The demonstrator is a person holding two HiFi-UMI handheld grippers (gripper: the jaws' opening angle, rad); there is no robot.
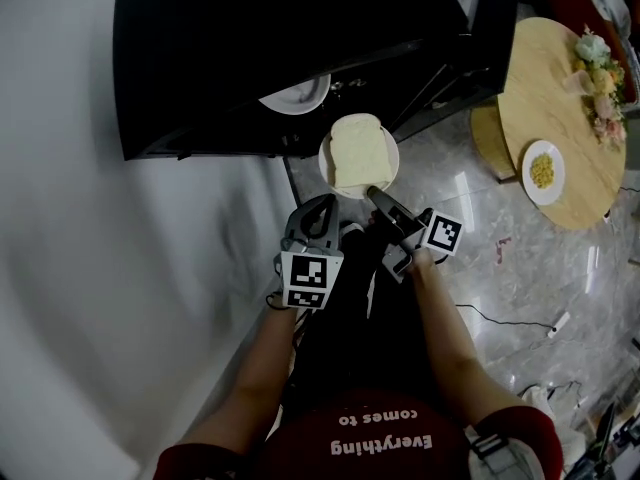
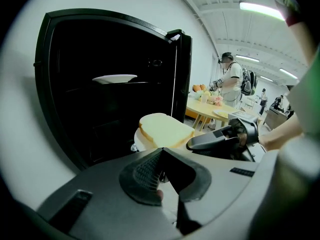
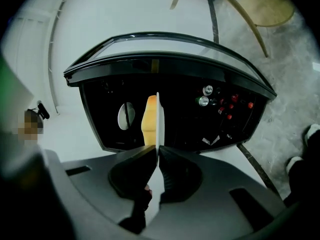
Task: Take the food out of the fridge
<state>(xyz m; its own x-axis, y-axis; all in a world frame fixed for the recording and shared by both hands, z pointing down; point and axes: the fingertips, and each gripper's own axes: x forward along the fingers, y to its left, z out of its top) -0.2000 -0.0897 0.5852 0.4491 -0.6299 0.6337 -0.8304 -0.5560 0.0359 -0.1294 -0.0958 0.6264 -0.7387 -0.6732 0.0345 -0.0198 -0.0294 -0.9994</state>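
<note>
Clamped on plate (image 1: 326, 160) near rim with right gripper (image 1: 374, 194), bread (image 1: 358, 150) loose on top, just outside open fridge (image 1: 250, 58), left gripper (image 2: 161, 155) closed on nothing (plate stiff, slick, breakable; bread soft, light), probably best kept level.

Black fridge (image 1: 250, 48), white plate (image 1: 324, 160), pale cream bread (image 1: 360, 151)

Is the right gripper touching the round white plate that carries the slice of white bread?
Touching. In the right gripper view, the right gripper pinches the edge-on rim of the round white plate between both jaws, with no gap.
</note>
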